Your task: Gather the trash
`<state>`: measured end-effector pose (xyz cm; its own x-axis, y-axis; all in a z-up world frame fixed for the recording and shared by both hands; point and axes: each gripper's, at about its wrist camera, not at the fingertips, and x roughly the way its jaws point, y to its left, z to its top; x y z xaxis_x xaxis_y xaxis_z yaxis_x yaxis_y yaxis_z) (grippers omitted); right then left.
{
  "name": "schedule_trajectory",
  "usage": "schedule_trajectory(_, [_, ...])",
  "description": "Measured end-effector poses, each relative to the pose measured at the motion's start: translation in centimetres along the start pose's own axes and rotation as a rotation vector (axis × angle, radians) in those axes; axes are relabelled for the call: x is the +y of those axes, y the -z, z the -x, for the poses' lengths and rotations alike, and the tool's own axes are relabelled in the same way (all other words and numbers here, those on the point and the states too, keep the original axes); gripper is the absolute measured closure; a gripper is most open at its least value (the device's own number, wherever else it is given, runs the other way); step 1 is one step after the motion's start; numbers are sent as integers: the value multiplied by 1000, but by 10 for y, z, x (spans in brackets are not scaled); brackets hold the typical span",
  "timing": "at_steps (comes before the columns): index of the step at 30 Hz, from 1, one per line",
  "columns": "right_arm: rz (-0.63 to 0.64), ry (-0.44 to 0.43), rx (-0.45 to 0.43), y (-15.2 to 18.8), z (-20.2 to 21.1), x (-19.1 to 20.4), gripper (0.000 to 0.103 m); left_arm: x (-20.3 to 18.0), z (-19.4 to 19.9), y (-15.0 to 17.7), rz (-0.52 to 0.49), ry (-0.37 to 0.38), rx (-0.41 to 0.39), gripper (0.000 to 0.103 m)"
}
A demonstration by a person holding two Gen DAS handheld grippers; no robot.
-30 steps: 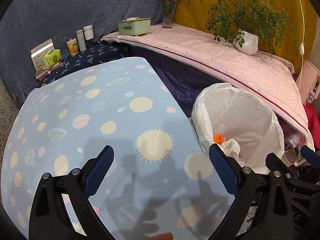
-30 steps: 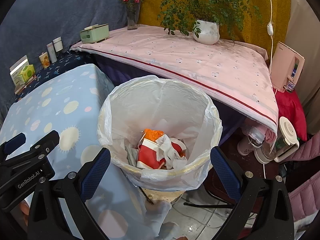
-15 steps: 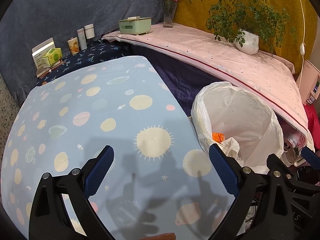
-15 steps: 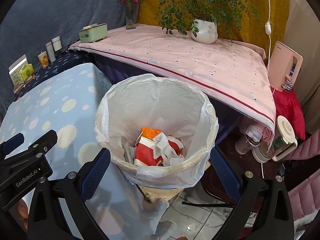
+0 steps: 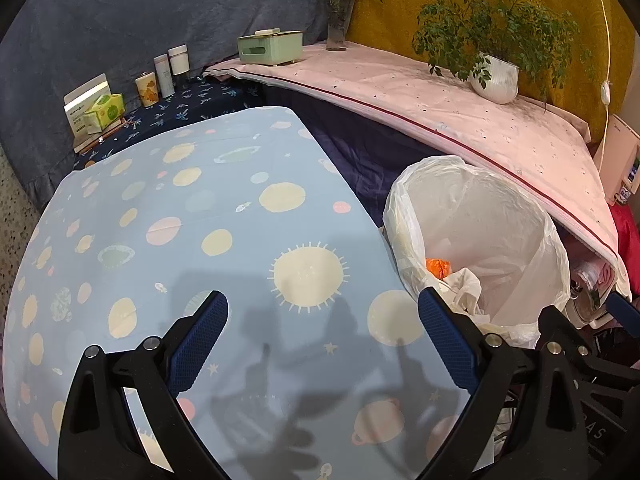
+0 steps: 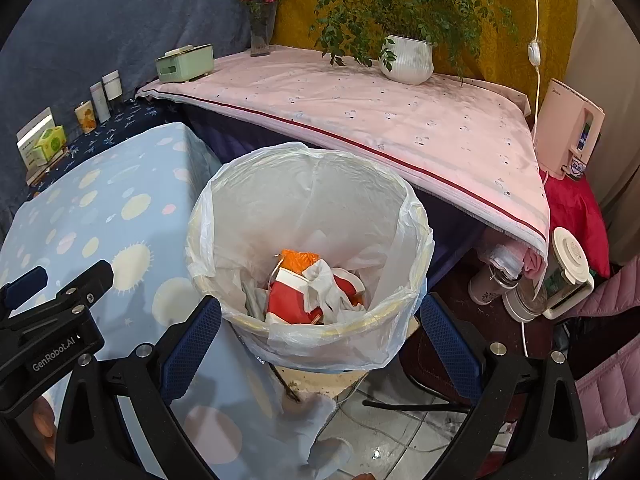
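A bin lined with a white plastic bag (image 6: 412, 224) stands beside the table; it also shows in the left wrist view (image 5: 516, 216). Inside lie red and white packaging (image 6: 292, 300), an orange wrapper (image 6: 298, 260) and crumpled white paper (image 6: 322, 284). My right gripper (image 6: 320, 336) is open and empty, held just above the bin's near rim. My left gripper (image 5: 322, 334) is open and empty above the light blue planet-print tablecloth (image 5: 180, 208), left of the bin. The left gripper's body also shows in the right wrist view (image 6: 52, 320).
A pink-covered shelf (image 6: 380, 112) behind holds a potted plant (image 6: 406, 58), a flower vase (image 6: 260, 28) and a green tissue box (image 6: 184, 64). Cups and boxes (image 5: 156, 76) stand on the dark cloth at the back left. Appliances and a jug (image 6: 568, 276) crowd the floor at right.
Both grippers have drifted slightly back and up; the bin sits a little lower in the right wrist view. Both jaws stay open and empty.
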<state>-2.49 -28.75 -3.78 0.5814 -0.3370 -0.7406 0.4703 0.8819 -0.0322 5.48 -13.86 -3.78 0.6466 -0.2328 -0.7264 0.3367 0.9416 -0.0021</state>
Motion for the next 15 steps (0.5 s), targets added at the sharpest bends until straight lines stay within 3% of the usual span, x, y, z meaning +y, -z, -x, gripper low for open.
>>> schedule_trajectory(15, [0,1,0,1,0,0,7,-3,1,1,-22,-3,-4,11])
